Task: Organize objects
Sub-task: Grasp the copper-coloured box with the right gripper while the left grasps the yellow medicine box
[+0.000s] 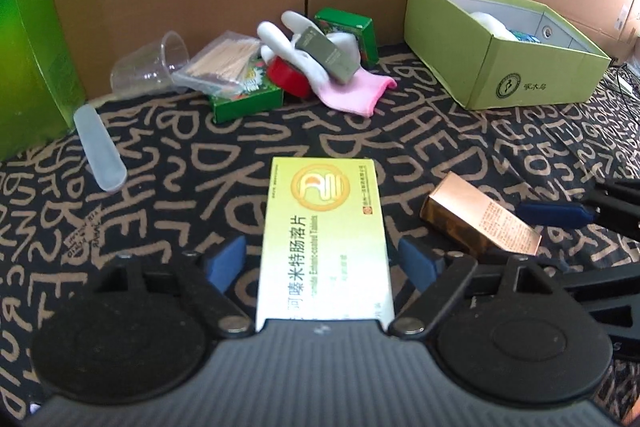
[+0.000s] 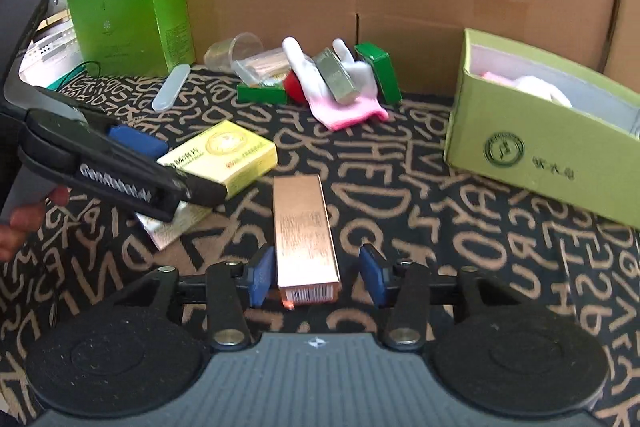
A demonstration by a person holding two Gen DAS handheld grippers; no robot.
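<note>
A yellow-green tablet box (image 1: 324, 239) lies on the patterned cloth between the open fingers of my left gripper (image 1: 322, 261); the pads stand a little clear of its sides. It also shows in the right wrist view (image 2: 224, 157), with the left gripper (image 2: 136, 155) around it. A copper box (image 2: 306, 239) lies between the open fingers of my right gripper (image 2: 316, 277), with small gaps on both sides. In the left wrist view the copper box (image 1: 480, 221) lies at the right with a blue pad (image 1: 552, 214) beside it.
An open light-green box (image 1: 504, 47) with items inside stands at the back right. A pile at the back holds a white-and-pink glove (image 1: 340, 67), a grey box, green boxes, a clear cup (image 1: 152, 67) and toothpicks. A frosted case (image 1: 100, 151) lies left. Cardboard walls behind.
</note>
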